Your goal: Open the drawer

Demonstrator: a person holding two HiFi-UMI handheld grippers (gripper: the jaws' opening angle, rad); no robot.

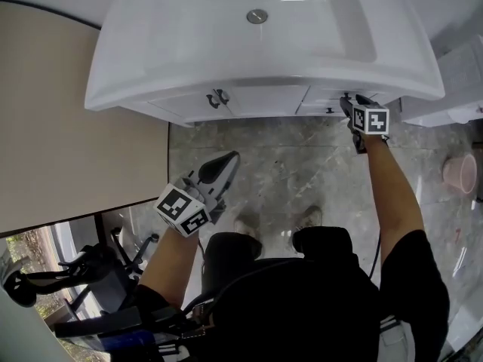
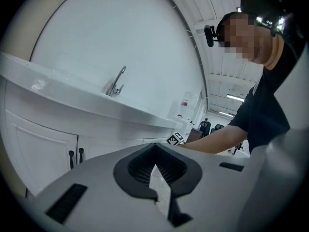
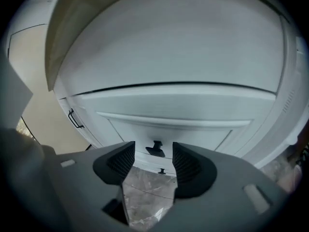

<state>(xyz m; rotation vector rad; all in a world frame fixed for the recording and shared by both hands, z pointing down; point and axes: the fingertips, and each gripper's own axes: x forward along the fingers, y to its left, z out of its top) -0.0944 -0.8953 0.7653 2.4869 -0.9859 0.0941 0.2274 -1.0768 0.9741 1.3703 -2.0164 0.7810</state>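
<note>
A white vanity (image 1: 136,89) runs across the top of the head view, with small drawers (image 1: 323,96) under its right part. My right gripper (image 1: 349,102) is right at those drawer fronts. In the right gripper view its jaws (image 3: 152,157) stand open with nothing between the pads. The top drawer's dark knob (image 3: 155,149) shows in the gap just beyond them, and a second knob (image 3: 161,171) sits lower. My left gripper (image 1: 229,161) hangs shut and empty in mid-air over the floor, short of the vanity; its tips (image 2: 154,146) meet.
Two cabinet doors with dark handles (image 1: 216,98) (image 2: 76,157) sit left of the drawers. A faucet (image 2: 116,82) stands on the basin (image 1: 347,29). A beige panel (image 1: 75,111) is at left, a pink bucket (image 1: 459,173) at right, an office chair (image 1: 90,266) at lower left.
</note>
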